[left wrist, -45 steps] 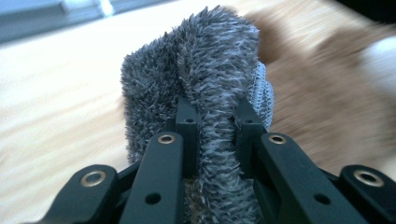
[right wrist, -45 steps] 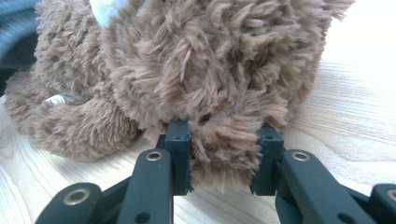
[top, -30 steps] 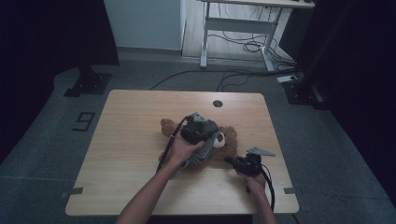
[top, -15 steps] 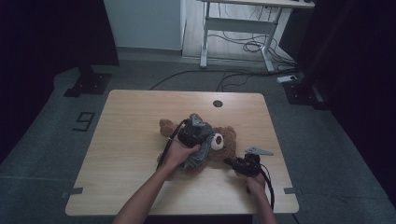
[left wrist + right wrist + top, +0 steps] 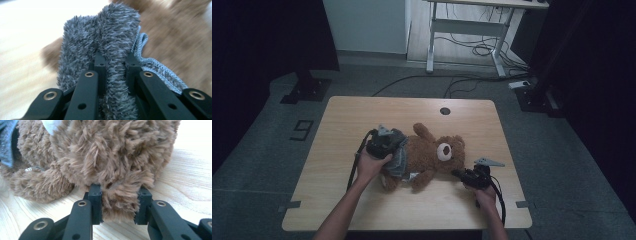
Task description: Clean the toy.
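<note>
A brown teddy bear (image 5: 428, 156) lies on its back on the wooden table (image 5: 357, 116), head to the right. A grey fuzzy garment (image 5: 399, 160) is bunched around its lower body. My left gripper (image 5: 388, 148) is at the bear's left end, shut on a fold of that grey garment (image 5: 100, 32), which fills the gap between the jaws (image 5: 116, 63). My right gripper (image 5: 460, 174) sits just below the bear's head, shut on a tuft of brown fur, probably an ear (image 5: 120, 205). The bear's fur (image 5: 112, 150) rises right behind it.
The table has a round cable hole (image 5: 445, 111) near its far edge. A white desk frame (image 5: 464, 30) and loose floor cables (image 5: 482, 50) lie beyond the table. A black stand base (image 5: 307, 90) sits on the floor at the left.
My left hand has moved left along the bear with the grey garment in its jaws, dragging it from the chest toward the legs. The right hand has stayed put.
</note>
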Demonstrator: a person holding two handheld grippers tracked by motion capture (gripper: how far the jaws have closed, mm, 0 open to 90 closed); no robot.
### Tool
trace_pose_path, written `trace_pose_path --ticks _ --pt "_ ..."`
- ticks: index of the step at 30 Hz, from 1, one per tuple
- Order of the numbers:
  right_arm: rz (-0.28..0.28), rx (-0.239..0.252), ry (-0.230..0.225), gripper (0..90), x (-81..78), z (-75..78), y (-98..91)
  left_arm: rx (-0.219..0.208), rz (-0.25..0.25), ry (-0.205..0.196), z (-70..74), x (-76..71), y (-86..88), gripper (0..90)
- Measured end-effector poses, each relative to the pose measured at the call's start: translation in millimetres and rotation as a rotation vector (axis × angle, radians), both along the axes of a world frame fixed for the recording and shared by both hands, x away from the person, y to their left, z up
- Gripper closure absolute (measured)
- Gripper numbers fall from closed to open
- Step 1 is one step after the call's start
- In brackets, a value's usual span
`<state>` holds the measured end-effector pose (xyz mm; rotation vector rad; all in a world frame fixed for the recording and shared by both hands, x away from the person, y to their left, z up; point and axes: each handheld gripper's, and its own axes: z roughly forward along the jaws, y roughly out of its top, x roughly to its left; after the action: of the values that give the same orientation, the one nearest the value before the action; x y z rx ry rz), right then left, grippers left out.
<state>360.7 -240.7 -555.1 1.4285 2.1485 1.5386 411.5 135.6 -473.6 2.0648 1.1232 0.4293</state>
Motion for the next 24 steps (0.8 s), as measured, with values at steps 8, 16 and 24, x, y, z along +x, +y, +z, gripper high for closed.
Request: trace_pose_path --ticks 8,16,24 --pt "-0.004 0.005 0.000 66.5 0.3 -0.1 0.1 0.001 0.026 0.102 -40.3 -2.7 22.9 76.8" --pt "-0.006 0.007 0.004 66.5 0.7 -0.4 -0.4 -0.076 0.025 0.011 -7.2 -16.4 29.4 76.8" --pt "-0.009 0.006 0.002 66.5 0.4 -0.3 0.2 -0.170 -0.102 -0.109 50.9 -37.1 -4.0 76.8"
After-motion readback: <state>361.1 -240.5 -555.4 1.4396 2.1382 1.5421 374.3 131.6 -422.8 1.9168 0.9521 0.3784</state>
